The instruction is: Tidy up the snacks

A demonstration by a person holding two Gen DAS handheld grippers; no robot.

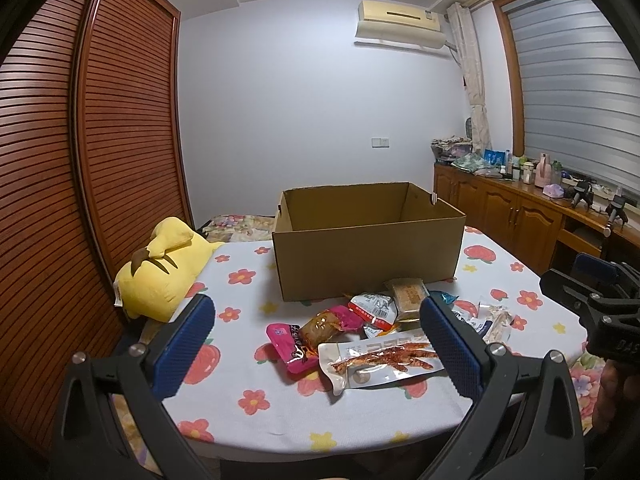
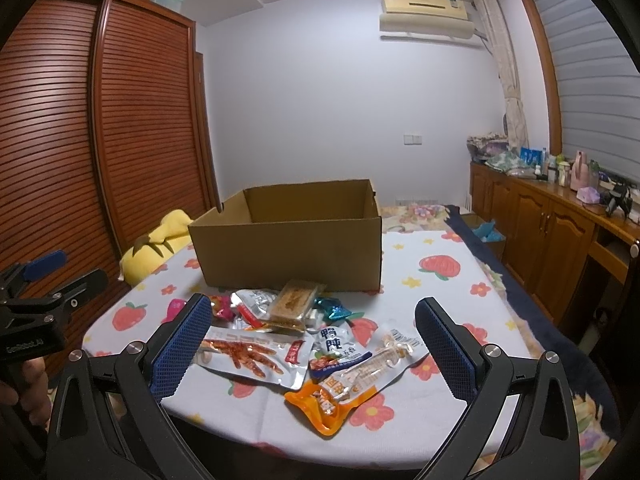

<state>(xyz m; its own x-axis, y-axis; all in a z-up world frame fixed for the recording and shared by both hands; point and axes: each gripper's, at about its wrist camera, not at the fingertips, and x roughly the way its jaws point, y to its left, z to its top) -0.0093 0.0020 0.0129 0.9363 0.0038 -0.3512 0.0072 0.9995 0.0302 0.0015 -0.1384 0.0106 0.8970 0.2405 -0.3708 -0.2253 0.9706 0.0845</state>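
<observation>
An open brown cardboard box [image 1: 366, 240] stands on the flowered table; it also shows in the right wrist view [image 2: 288, 240]. A pile of snack packets lies in front of it: a pink packet [image 1: 290, 340], a clear packet of red strips [image 1: 380, 358], a biscuit pack [image 1: 408, 294], an orange packet [image 2: 328, 398] and a blue-and-white packet [image 2: 334, 346]. My left gripper [image 1: 318, 342] is open and empty above the pile. My right gripper [image 2: 314, 344] is open and empty above the packets.
A yellow plush toy [image 1: 160, 270] lies at the table's left edge. A slatted wooden wardrobe [image 1: 80, 160] stands on the left. A wooden sideboard [image 2: 560, 216] with bottles runs along the right. The flowered tablecloth [image 1: 248, 400] covers the table.
</observation>
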